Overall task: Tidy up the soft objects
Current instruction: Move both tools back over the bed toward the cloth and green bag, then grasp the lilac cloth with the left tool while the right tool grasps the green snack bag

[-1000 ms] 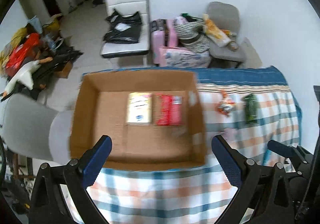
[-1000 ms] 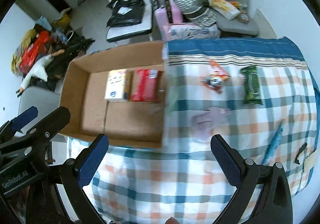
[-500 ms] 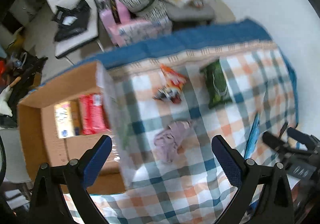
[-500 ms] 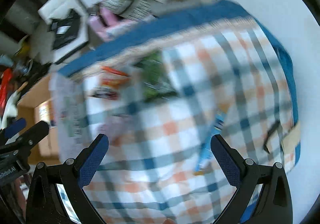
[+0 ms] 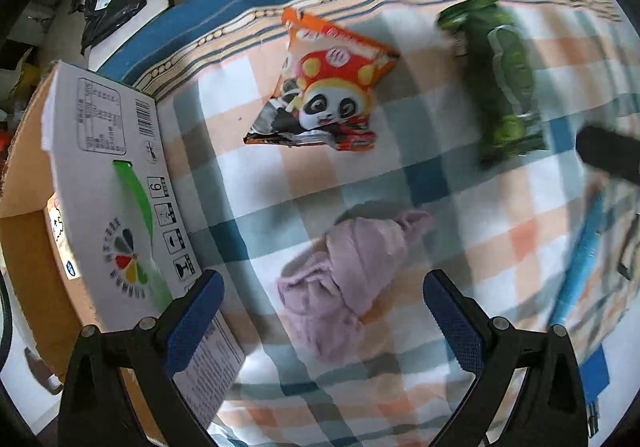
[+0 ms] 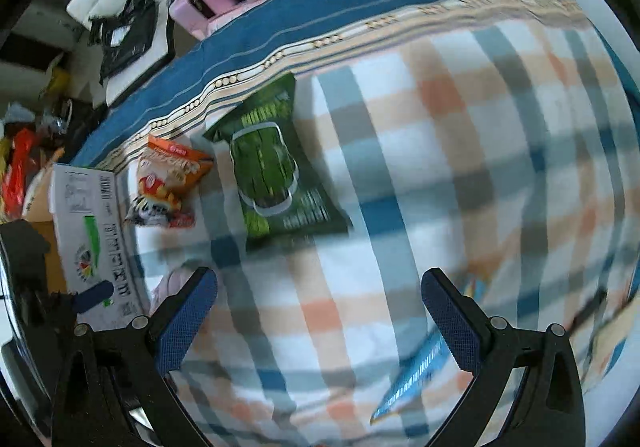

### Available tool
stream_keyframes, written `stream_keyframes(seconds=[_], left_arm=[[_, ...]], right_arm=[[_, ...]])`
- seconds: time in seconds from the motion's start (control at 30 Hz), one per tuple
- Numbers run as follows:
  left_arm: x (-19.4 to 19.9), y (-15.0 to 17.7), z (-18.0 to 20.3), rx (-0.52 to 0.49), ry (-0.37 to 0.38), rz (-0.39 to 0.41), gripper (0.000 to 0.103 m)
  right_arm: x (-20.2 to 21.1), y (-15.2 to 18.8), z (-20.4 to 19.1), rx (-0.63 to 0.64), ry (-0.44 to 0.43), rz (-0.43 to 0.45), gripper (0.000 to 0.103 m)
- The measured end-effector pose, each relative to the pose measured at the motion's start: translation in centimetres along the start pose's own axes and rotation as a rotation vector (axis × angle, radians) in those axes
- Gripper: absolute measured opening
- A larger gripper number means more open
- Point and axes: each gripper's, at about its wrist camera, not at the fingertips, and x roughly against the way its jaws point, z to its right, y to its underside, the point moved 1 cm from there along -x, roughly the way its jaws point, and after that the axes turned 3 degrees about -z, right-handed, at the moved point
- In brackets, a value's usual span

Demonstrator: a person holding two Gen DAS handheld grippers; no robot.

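A crumpled lilac cloth [image 5: 352,275] lies on the checked tablecloth, just ahead of and between the fingers of my left gripper [image 5: 320,311], which is open and empty. An orange panda snack bag [image 5: 324,95] and a green packet [image 5: 500,83] lie farther away. The cardboard box [image 5: 116,183] stands at the left with a yellow pack partly visible inside. My right gripper [image 6: 320,307] is open and empty above the cloth; the green packet [image 6: 272,171] is ahead of it, the snack bag [image 6: 168,183] and box [image 6: 92,231] to its left.
A blue pen-like wrapper [image 5: 580,259] lies at the right, also near my right gripper's right finger [image 6: 416,375]. The table's far edge has a blue border [image 6: 340,7]. Beyond it are a pink suitcase [image 6: 208,3], a white chair with black bags [image 6: 120,19] and floor clutter.
Both grippers swung right from the box and came down toward the tablecloth. The left now sits close over the lilac cloth; the right is nearer the green packet. Both stayed open.
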Motion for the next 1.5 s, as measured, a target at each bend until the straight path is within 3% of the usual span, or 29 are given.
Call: stream_keyframes(seconds=[0.27,0.33,0.4,0.6,0.7,0.8,1.03,1.2,1.5], left_arm=[[-3.2,-0.5,0.6,-0.015,-0.001,-0.075,0.102],[-3.9,-0.4,0.7,-0.018,-0.005,-0.087,0.102],[-4.3,-0.3,0.9,-0.023,0.002,-0.094,0.094],[-5.9,0.9,2.4,-0.039,0.013,-0.120,0.062],[-6.1,1.3,2.8,-0.044,0.021,-0.115,0.051],[-6.1,1.6,3.3,-0.042,0.021,-0.110,0.047],[-6.1,2.1,3.5,-0.027,0.023,-0.094,0.042],[-5.1,1.5,3.1,-0.014,0.024,-0.070,0.042],[-1.5,3.6,1.7,0.009,0.059,0.018,0.041]], right_arm=[[-4.1,-4.0,-2.2,0.031,0.000,-0.069,0.102],[-5.1,-4.6,-2.4,0.028,0.000,-0.085,0.097],[-6.1,-5.2,-2.7,0.029,0.014,-0.108,0.086],[-8.1,-6.2,-3.0,0.026,0.057,-0.153,0.066],[-8.7,-6.2,-3.2,0.027,0.073,-0.163,0.062],[-8.9,-6.1,-3.6,0.039,0.105,-0.163,0.055],[-9.0,-5.8,-5.4,0.057,0.138,-0.155,0.044],[-8.7,-5.3,-6.1,0.058,0.141,-0.145,0.041],[-5.4,-2.3,-5.4,0.067,0.103,-0.105,0.040]])
